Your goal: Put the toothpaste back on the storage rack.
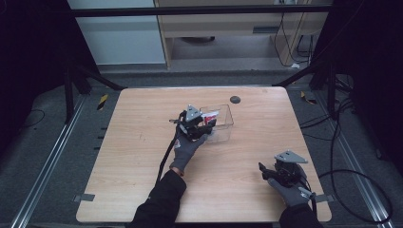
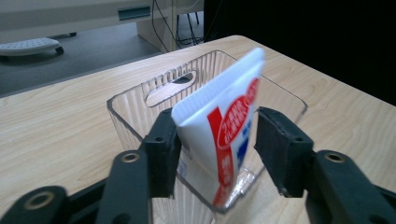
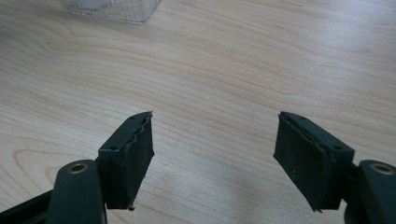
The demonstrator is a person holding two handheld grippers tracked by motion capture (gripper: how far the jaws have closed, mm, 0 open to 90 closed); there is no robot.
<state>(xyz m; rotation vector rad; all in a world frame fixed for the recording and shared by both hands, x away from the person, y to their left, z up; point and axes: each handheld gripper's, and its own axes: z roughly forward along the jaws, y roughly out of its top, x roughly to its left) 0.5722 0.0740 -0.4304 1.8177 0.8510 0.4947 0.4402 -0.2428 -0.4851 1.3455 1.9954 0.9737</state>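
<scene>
The left gripper's fingers (image 2: 285, 154) stand spread in the left gripper view, with the tube (image 2: 224, 126) between them: its side lies against the left pad or very close to it, and a clear gap separates it from the right pad. So the pads are not pinching it. The tube stands tilted with its lower end inside the clear bin (image 2: 135, 121), crimped end up, which reads as a release: spread fingers let it settle into the bin rather than carry it. The left gripper (image 2: 217, 149) reaches over the bin's near wall, pointed roughly level.

In the right gripper view the right gripper (image 3: 215, 154) has its fingers (image 3: 130, 158) wide apart with nothing between them, only bare table (image 3: 233, 70) below. A corner of the bin shows well beyond the fingertips, so this gripper looks parked, out of the way.

From the high view, the left gripper (image 1: 207, 128) sits at the bin's (image 1: 227, 124) near-left side, its gloved hand stretched forward from the sleeve. The right gripper (image 1: 263, 171) rests low at the table's near right edge, well apart from the bin, fingers pointing left.
</scene>
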